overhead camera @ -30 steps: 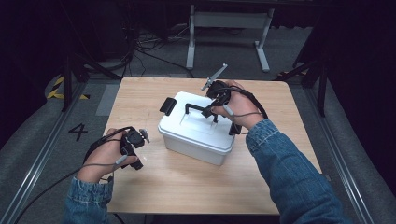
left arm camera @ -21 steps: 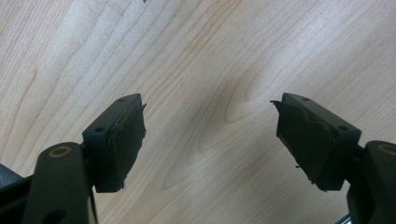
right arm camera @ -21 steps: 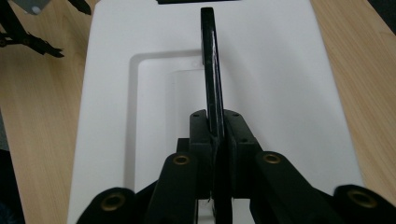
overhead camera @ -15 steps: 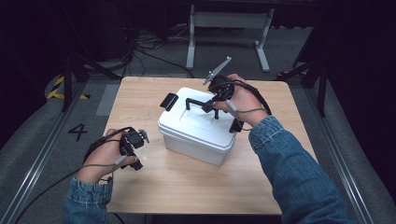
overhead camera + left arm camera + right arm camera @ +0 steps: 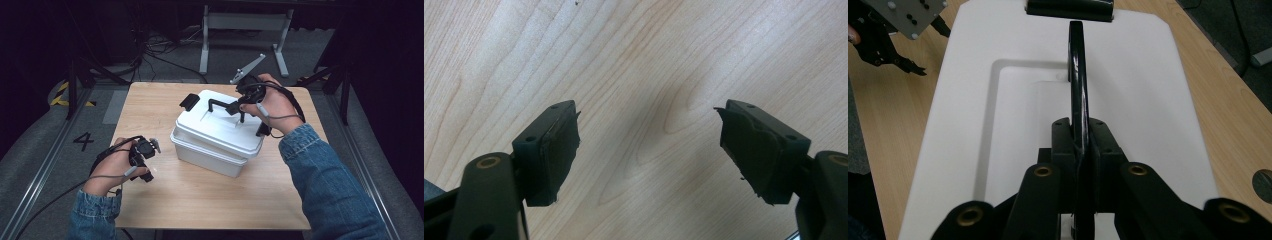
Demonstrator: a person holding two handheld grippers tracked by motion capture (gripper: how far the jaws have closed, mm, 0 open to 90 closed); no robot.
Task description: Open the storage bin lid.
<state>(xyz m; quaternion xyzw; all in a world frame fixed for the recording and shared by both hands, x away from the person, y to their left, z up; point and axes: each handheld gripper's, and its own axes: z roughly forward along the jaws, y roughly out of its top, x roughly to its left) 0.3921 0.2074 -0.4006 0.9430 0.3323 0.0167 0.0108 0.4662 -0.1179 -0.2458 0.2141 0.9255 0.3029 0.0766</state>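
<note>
The right gripper (image 5: 1079, 150) is clamping its jaws on the black handle (image 5: 1077, 75), whose long axis is running straight ahead across the white lid (image 5: 220, 125), while the left gripper (image 5: 649, 150), jaws apart, is hovering over the bare surface (image 5: 634, 65) at near left.

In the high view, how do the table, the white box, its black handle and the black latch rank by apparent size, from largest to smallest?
1. Table
2. White box
3. Black handle, partly hidden by the right gripper
4. Black latch
The handle and latch look close in size, so their order is unsure.
</note>
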